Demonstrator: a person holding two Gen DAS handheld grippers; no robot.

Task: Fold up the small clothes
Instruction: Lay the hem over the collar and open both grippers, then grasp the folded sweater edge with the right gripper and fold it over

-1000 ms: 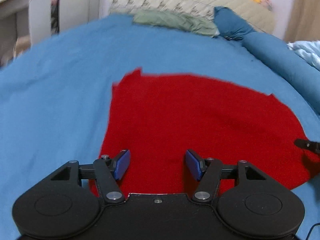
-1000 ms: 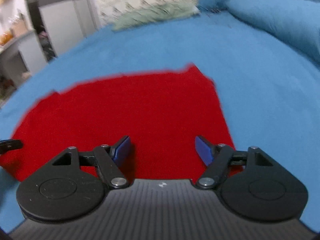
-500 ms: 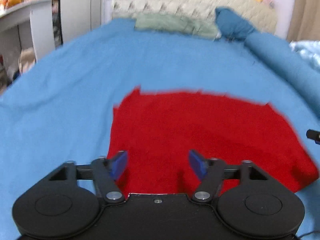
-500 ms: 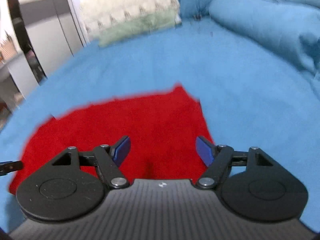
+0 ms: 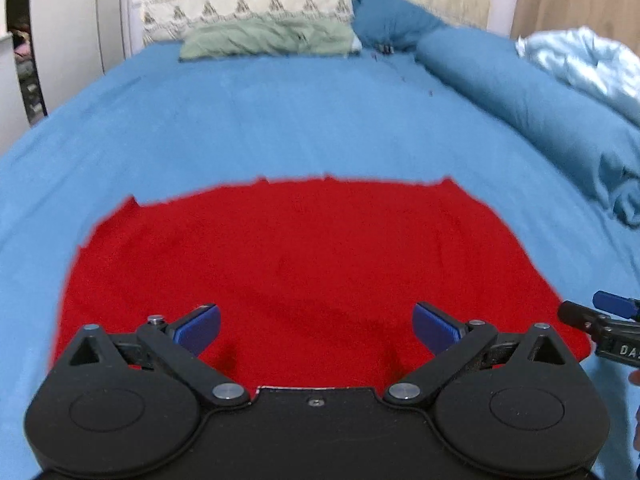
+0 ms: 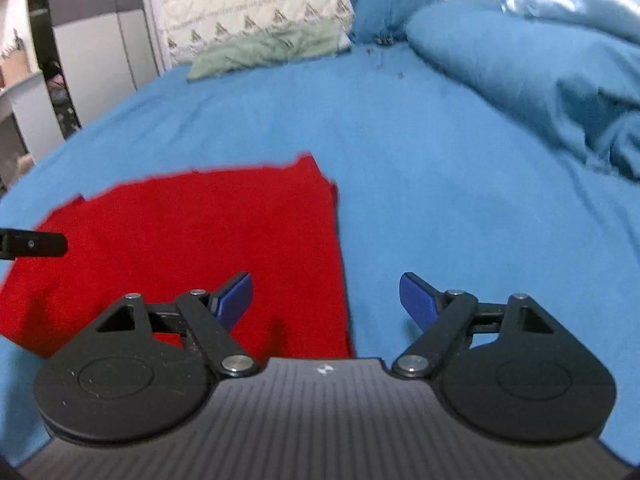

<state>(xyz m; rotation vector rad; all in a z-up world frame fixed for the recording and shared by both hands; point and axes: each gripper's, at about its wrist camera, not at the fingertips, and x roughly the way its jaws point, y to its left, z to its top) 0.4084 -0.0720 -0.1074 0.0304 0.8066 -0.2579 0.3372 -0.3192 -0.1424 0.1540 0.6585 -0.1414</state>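
A red garment [image 5: 304, 256] lies flat on the blue bed sheet [image 5: 280, 120]. It also shows in the right wrist view [image 6: 192, 240], left of centre. My left gripper [image 5: 316, 328] is open and empty above the garment's near edge. My right gripper [image 6: 326, 300] is open and empty, straddling the garment's right edge. A finger of the right gripper [image 5: 600, 320] shows at the right of the left wrist view. A finger of the left gripper [image 6: 32, 244] shows at the left of the right wrist view.
A green folded cloth [image 5: 272, 38] and a cream quilted headboard pillow [image 5: 248, 0] lie at the bed's far end. A rolled blue duvet [image 5: 532, 112] and pale blue fabric [image 5: 588, 60] run along the right. White cupboards [image 6: 100, 40] stand to the left.
Both grippers have pulled back and risen from the garment, so it looks smaller and farther. The right gripper has shifted right, to the garment's right edge. Both stay open.
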